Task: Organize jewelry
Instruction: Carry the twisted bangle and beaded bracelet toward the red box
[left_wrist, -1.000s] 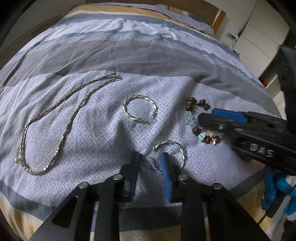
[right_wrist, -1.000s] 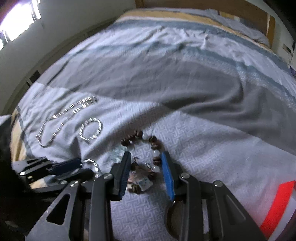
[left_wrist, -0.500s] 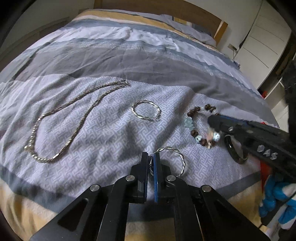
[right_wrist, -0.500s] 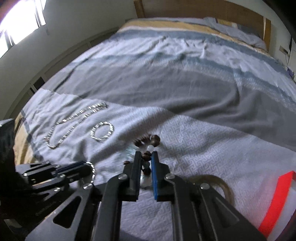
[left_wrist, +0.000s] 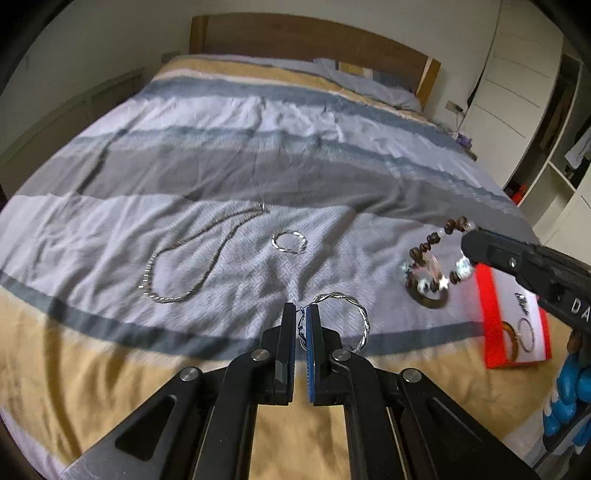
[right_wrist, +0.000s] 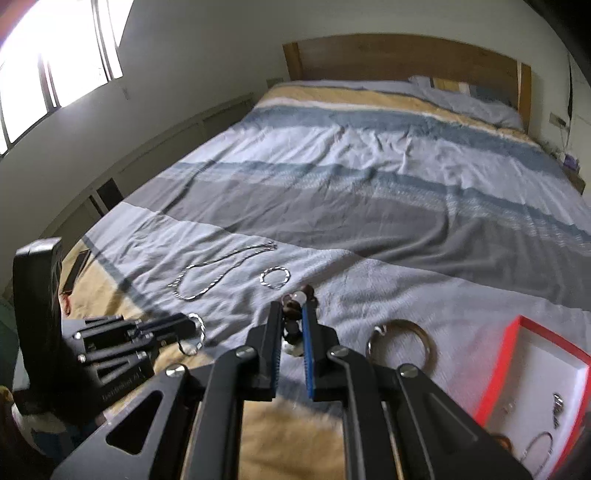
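Note:
My left gripper (left_wrist: 301, 312) is shut on a twisted silver hoop earring (left_wrist: 360, 319) and holds it above the bed. My right gripper (right_wrist: 291, 310) is shut on a brown and pale beaded bracelet (right_wrist: 295, 297), lifted off the bed; the bracelet also shows in the left wrist view (left_wrist: 436, 258), hanging from the right gripper (left_wrist: 467, 242). A second silver hoop (left_wrist: 290, 242) and a silver chain necklace (left_wrist: 199, 254) lie on the bedspread. A red-rimmed white box (left_wrist: 515, 325) with jewelry inside sits at the right.
A dark bangle (right_wrist: 400, 341) lies on the bedspread beside the red box (right_wrist: 535, 384). The striped bedspread (left_wrist: 258, 147) stretches to a wooden headboard (left_wrist: 310, 37). White wardrobes (left_wrist: 524, 92) stand at the right and a window (right_wrist: 55, 55) at the left.
Both grippers closed on their pieces and rose from the bed: the left with the hoop earring, the right with the beaded bracelet. The red box has come into view.

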